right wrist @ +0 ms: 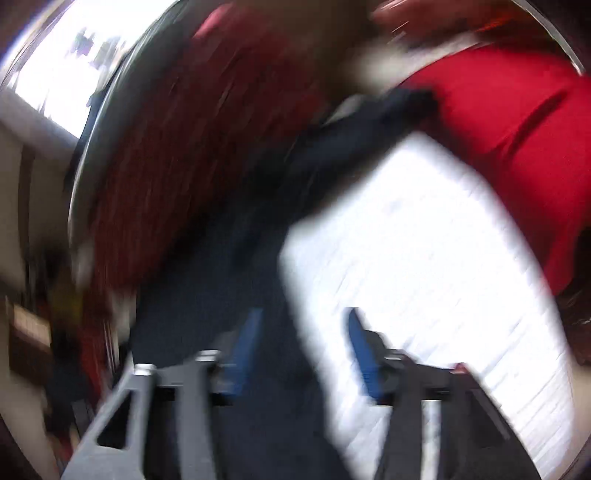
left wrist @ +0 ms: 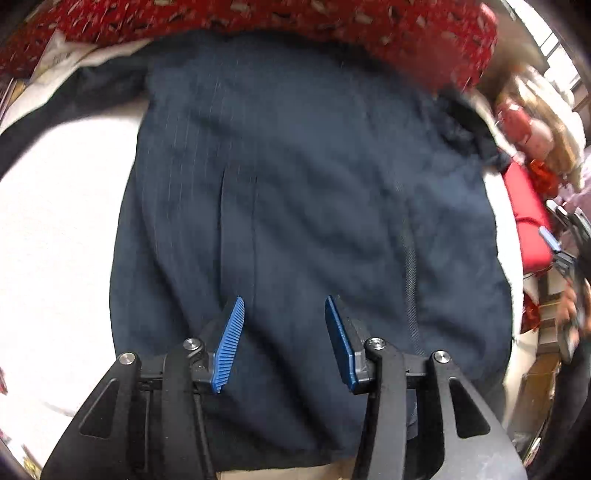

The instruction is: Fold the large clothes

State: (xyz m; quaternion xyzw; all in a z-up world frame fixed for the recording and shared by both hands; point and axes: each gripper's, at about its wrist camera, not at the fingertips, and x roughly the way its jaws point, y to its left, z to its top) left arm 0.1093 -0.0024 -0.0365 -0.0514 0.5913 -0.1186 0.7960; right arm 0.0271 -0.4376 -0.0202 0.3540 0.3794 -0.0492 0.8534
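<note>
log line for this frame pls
left gripper: open, over navy garment | right gripper: open, blurred | garment: flat on white surface, unfolded

White bed surface [left wrist: 55, 240], navy garment [left wrist: 295, 184] spread flat, red blanket [left wrist: 332, 22]

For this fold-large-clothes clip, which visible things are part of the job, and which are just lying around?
Part of the job:
navy garment, spread on the white surface
left gripper, open above it
right gripper, open

Lying about:
red patterned fabric
plain red cushion
cluttered items at the right edge, blurred
</note>
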